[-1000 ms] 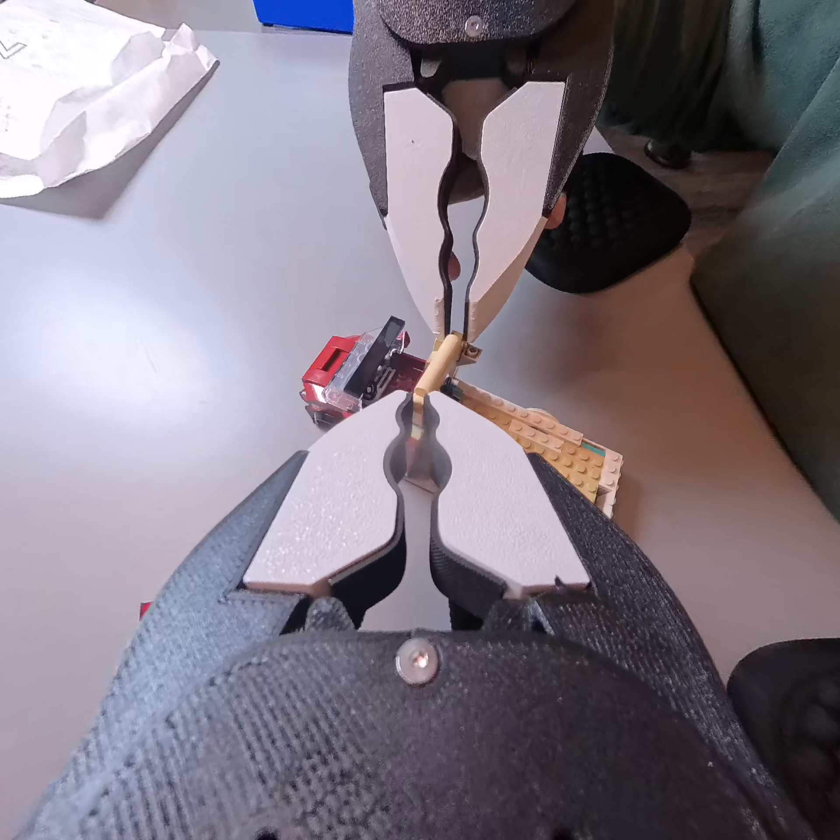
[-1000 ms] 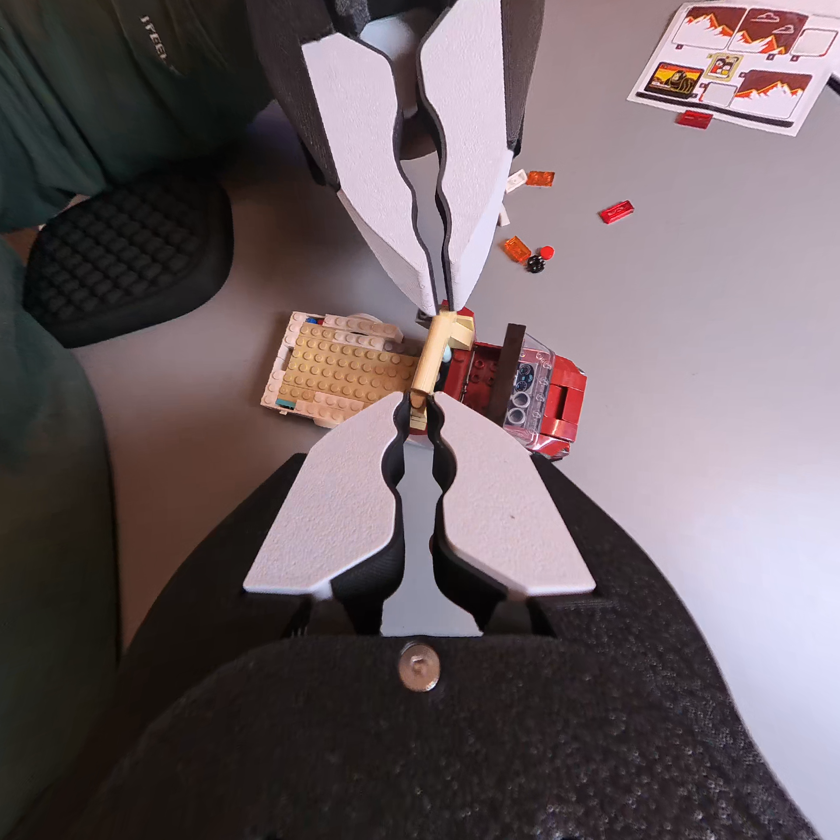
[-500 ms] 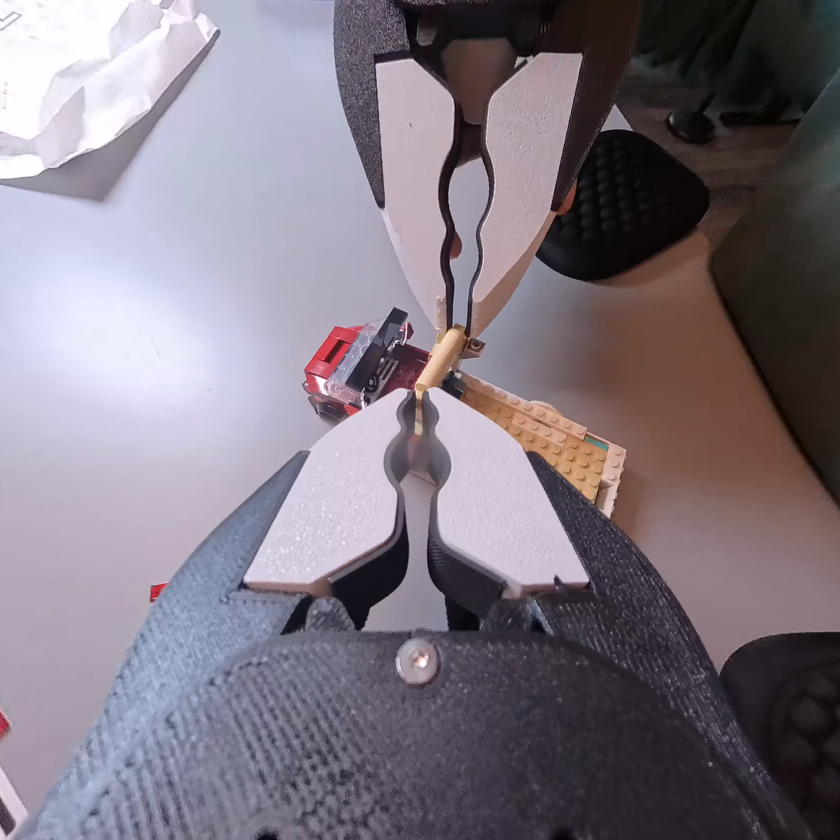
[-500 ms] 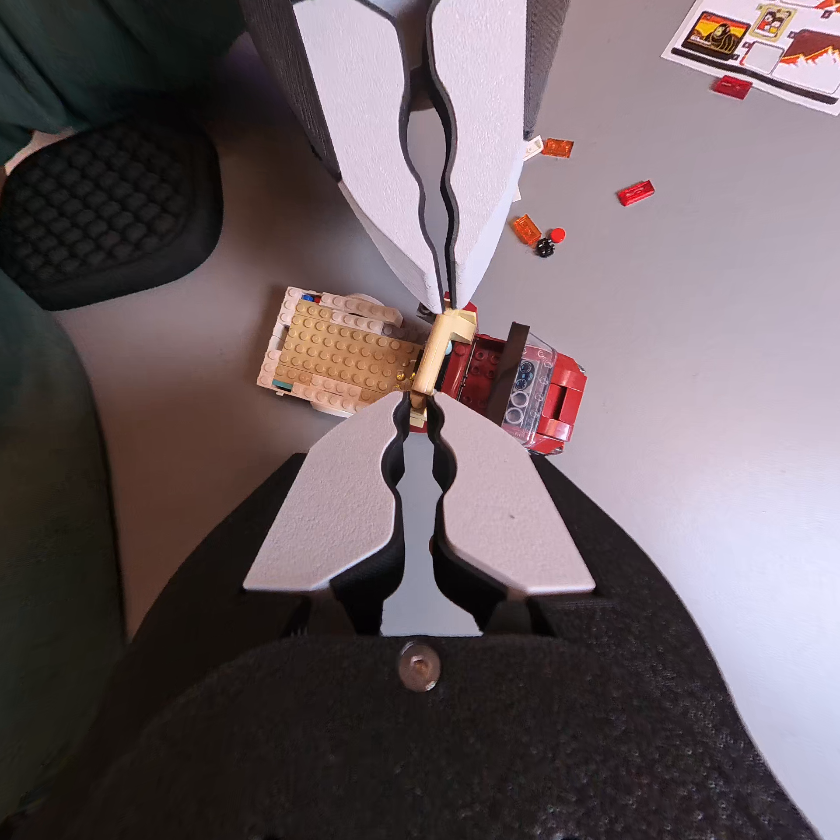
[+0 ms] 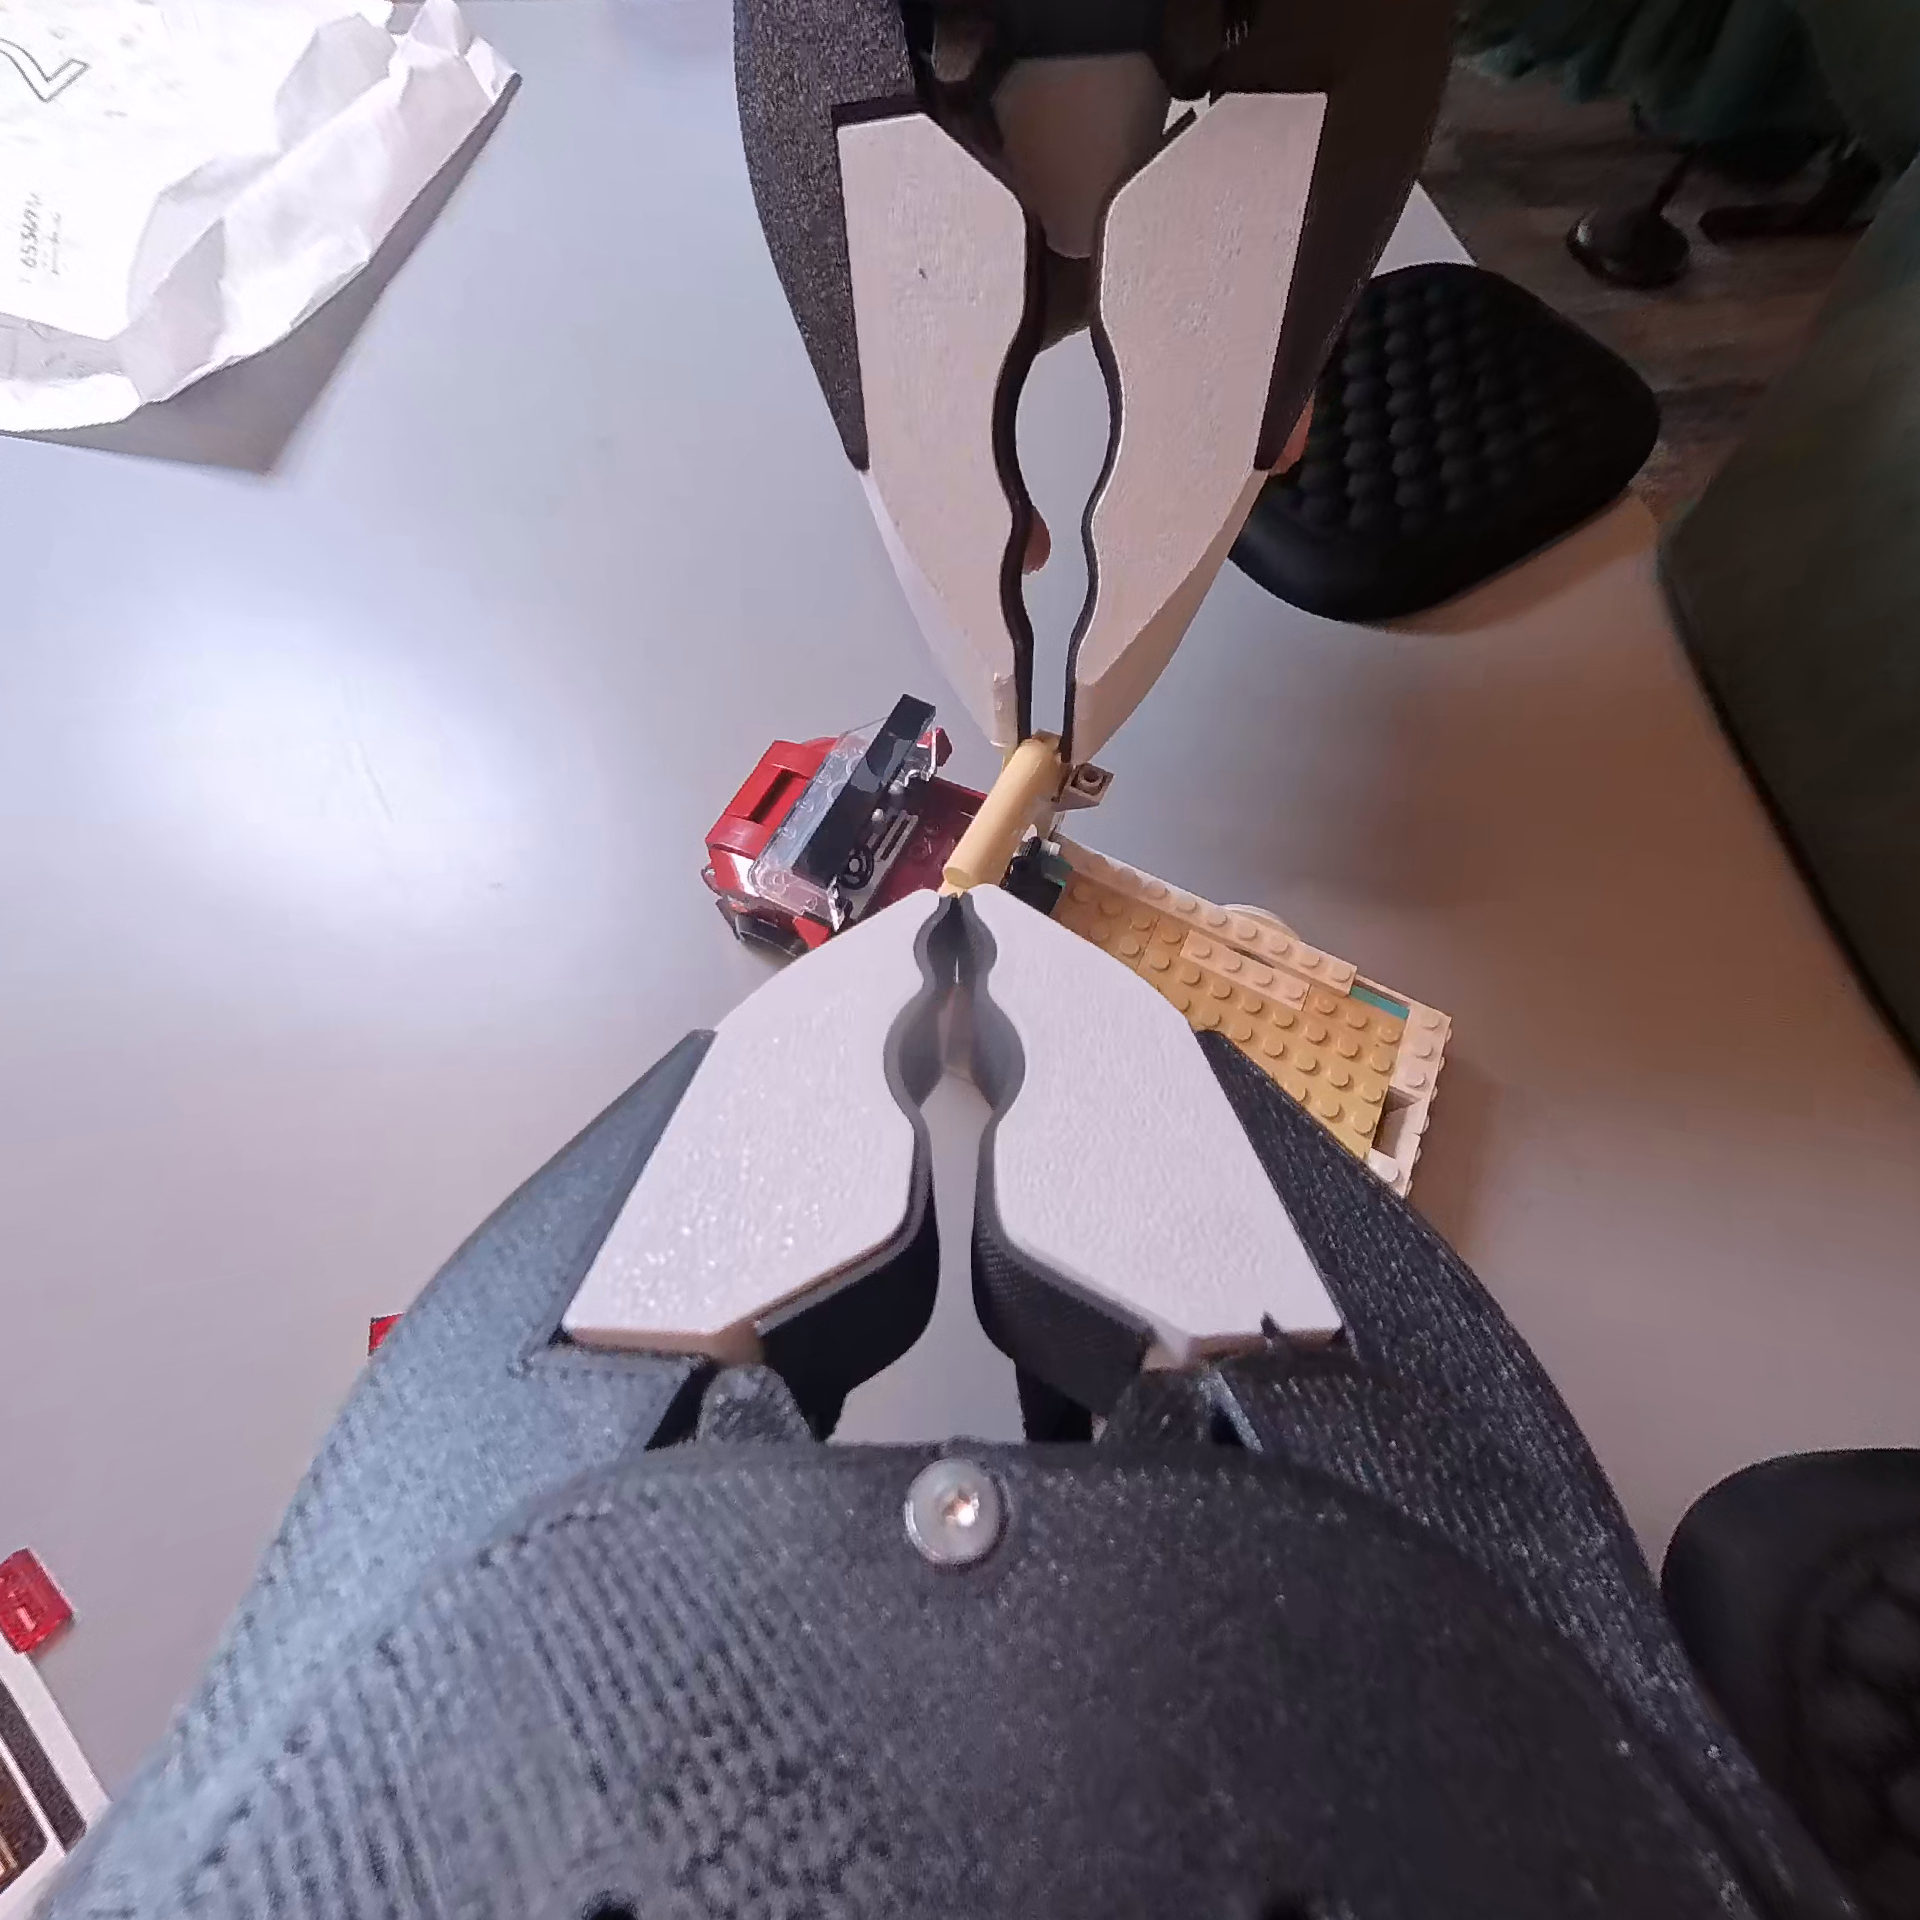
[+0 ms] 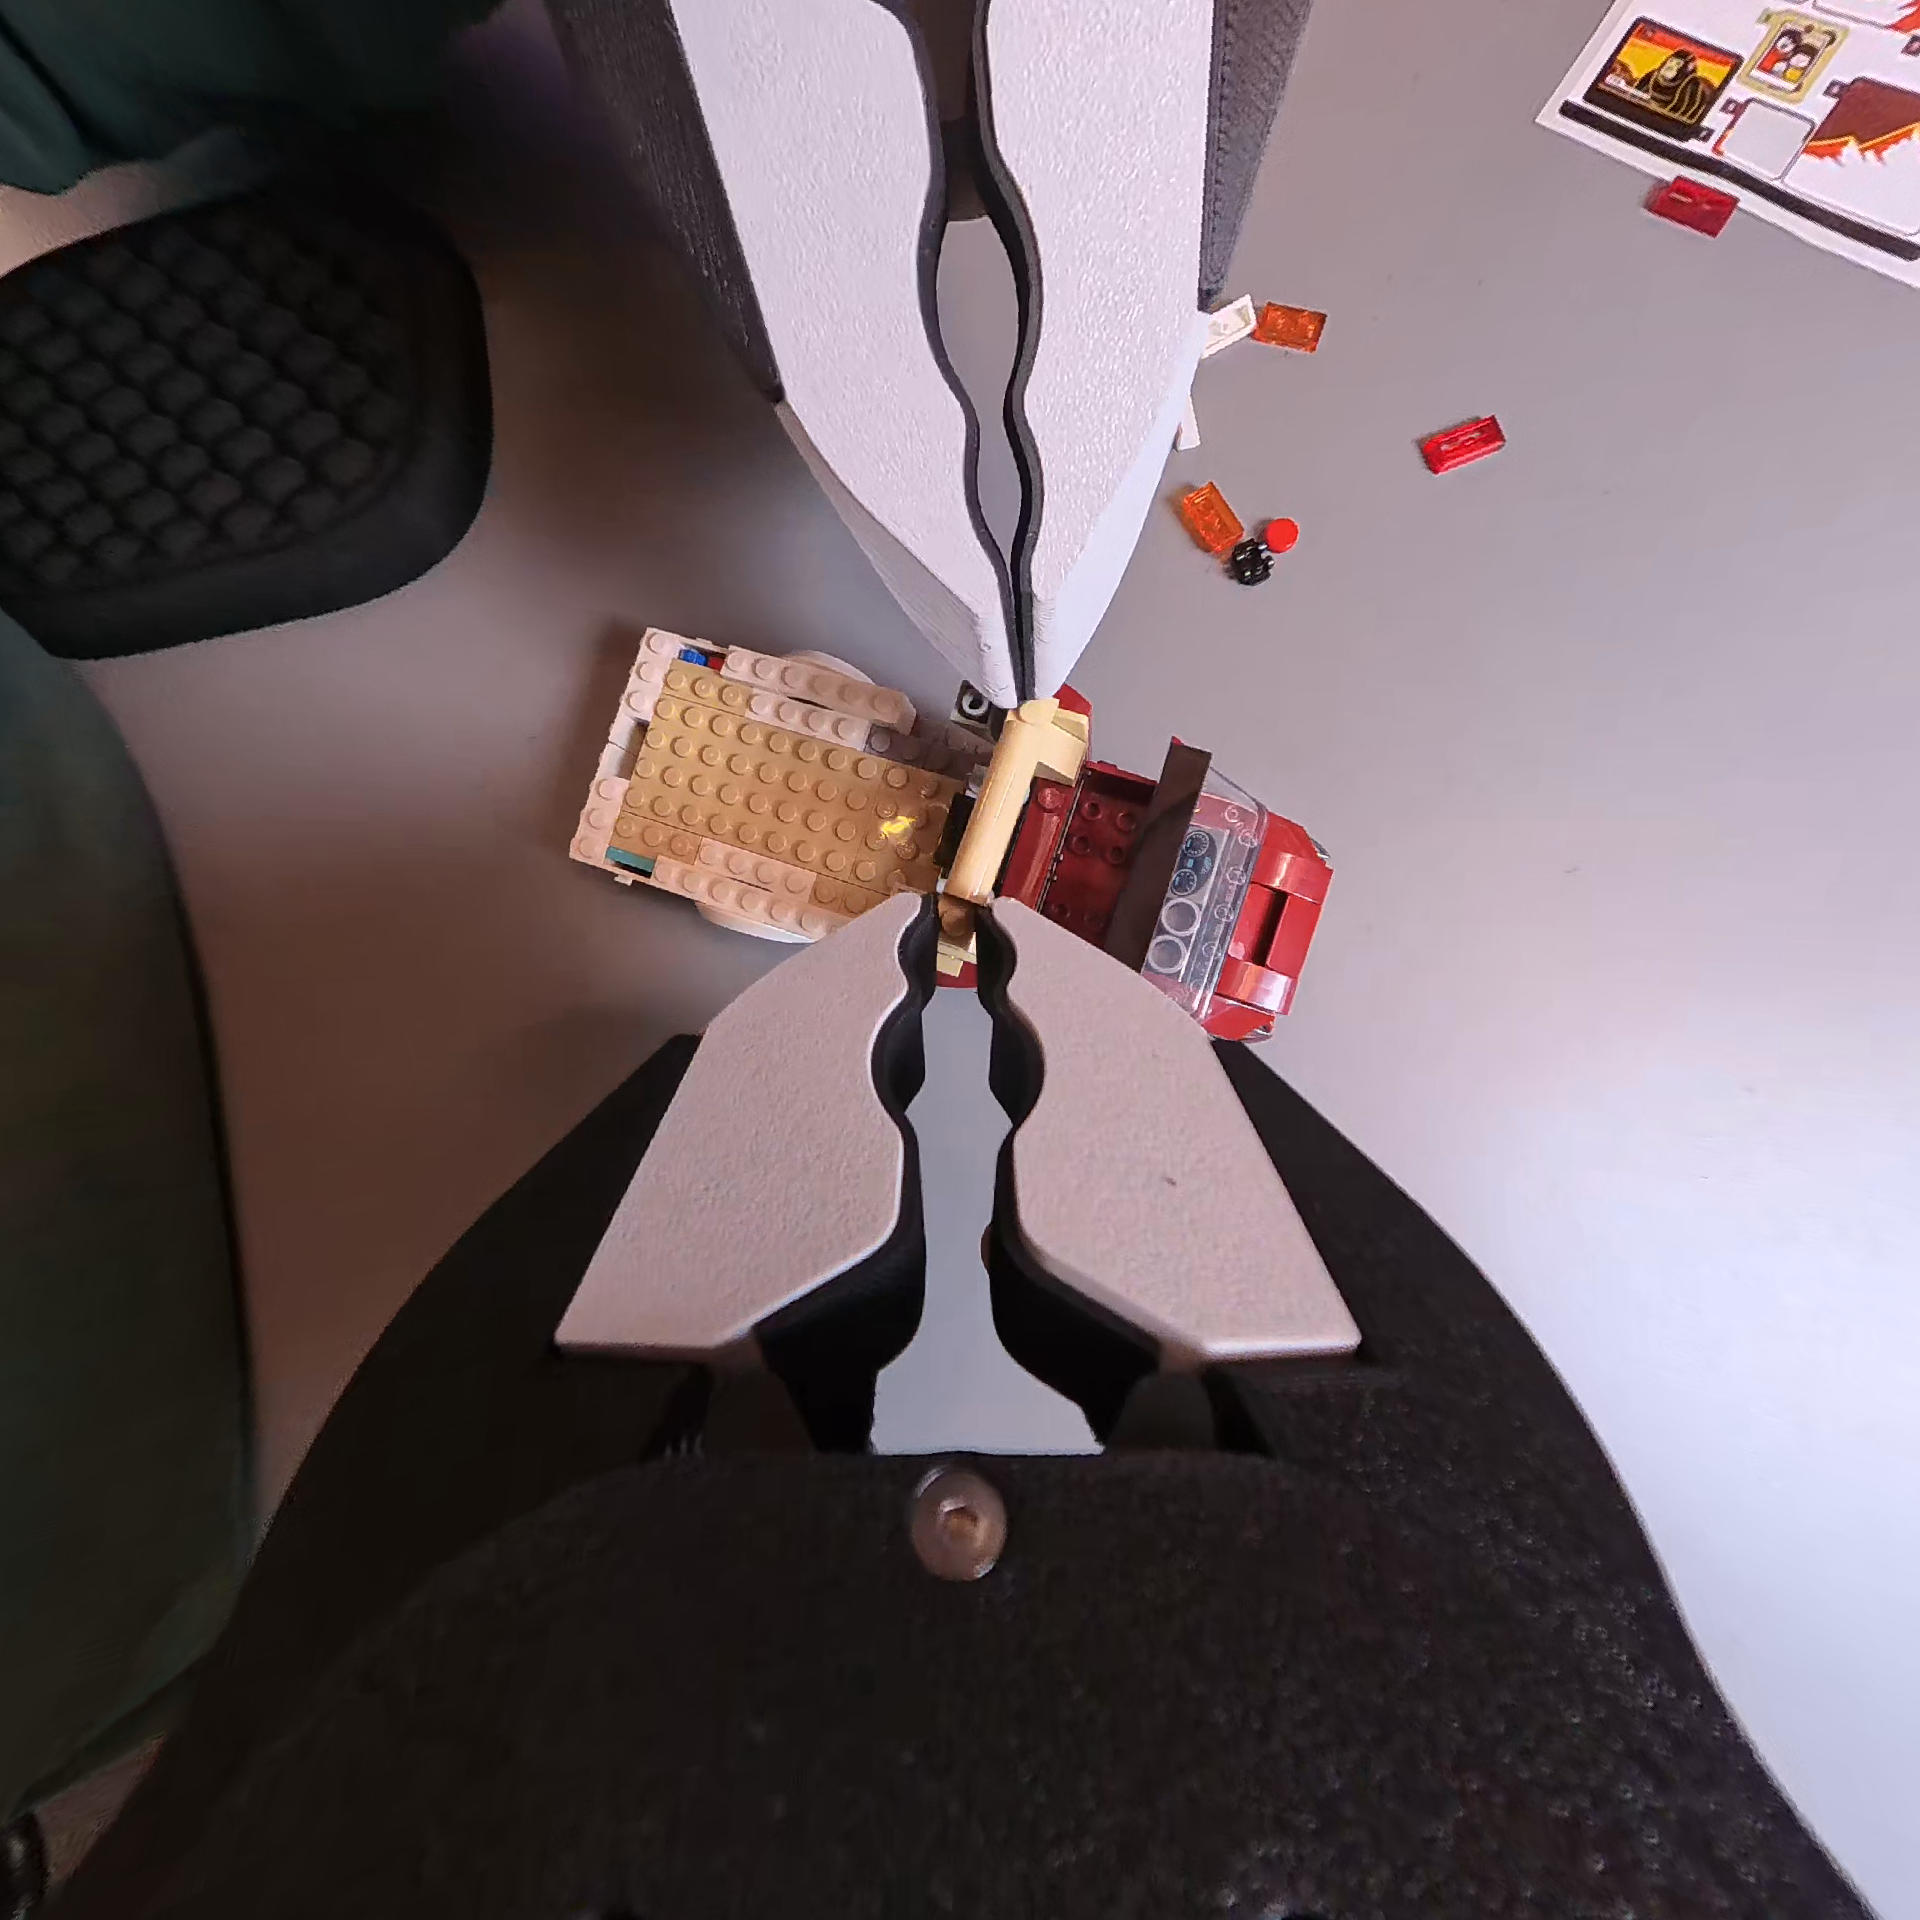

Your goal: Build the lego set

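A small tan lego bar [image 5: 997,821] is held at both ends, just above a lego truck lying on the grey table. The truck has a red cab with a clear windscreen [image 5: 821,842] and a tan studded bed [image 5: 1278,1018]. My left gripper [image 5: 956,904] is shut on the bar's near end. My right gripper [image 5: 1044,743] comes in from the top and pinches the far end. In the right wrist view, my right gripper [image 6: 956,920] grips the bar [image 6: 1003,805] from below and the left gripper [image 6: 1023,696] from above, over the joint between cab [image 6: 1226,894] and bed [image 6: 748,790].
A crumpled white paper bag [image 5: 208,208] lies at the far left. A sticker sheet [image 6: 1766,114] and loose pieces, orange [image 6: 1288,324], red [image 6: 1463,445] and black [image 6: 1252,563], lie beyond the truck. A black chair seat [image 6: 208,436] stands off the table edge. Only a small space, under 4 cm, lies between the two pairs of fingers.
Both grippers have stayed shut on the tan bar and drifted slightly over the truck. The left gripper's tips now sit nearer the bar's end.
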Demonstrator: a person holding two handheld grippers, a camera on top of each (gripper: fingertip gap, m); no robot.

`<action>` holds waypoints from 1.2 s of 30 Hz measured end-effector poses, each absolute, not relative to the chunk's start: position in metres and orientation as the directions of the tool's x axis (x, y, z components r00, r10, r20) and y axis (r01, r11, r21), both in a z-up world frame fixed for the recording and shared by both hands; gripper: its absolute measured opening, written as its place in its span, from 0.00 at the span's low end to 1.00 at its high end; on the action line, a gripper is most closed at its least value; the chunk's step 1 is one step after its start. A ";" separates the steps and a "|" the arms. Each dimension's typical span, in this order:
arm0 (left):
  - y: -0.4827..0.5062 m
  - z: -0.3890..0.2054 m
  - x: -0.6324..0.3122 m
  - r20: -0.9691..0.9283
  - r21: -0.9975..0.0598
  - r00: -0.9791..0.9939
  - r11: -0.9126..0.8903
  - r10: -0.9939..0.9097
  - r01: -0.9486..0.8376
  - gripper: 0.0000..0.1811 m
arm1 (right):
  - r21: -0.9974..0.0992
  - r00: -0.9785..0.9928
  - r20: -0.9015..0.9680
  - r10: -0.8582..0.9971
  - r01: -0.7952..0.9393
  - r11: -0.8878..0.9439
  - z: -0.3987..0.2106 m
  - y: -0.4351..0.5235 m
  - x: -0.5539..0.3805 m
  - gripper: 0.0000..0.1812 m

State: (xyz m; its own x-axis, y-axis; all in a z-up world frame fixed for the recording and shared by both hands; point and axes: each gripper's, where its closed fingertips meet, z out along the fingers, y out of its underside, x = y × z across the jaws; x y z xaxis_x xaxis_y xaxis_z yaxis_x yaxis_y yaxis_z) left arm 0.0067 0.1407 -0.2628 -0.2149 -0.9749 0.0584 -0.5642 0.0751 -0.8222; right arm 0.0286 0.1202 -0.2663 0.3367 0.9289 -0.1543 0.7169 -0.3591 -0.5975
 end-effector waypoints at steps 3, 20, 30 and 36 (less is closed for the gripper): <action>0.140 -0.262 0.006 0.034 -0.812 -0.218 0.101 -0.975 -0.575 0.00 | -0.593 0.329 -0.133 0.935 0.729 -0.341 -0.266 0.120 0.028 0.04; 0.140 -0.263 0.004 -0.001 -0.774 -0.268 0.171 -0.963 -0.610 0.02 | -0.585 0.316 -0.119 0.941 0.743 -0.324 -0.265 0.121 0.024 0.04; 0.141 -0.264 0.003 -0.049 -0.723 -0.297 0.238 -0.954 -0.648 0.03 | -0.585 0.323 -0.120 0.939 0.741 -0.329 -0.265 0.121 0.024 0.04; 0.142 -0.265 0.002 -0.035 -0.724 -0.289 0.224 -0.957 -0.653 0.02 | -0.602 0.343 -0.147 0.928 0.713 -0.359 -0.264 0.122 0.025 0.05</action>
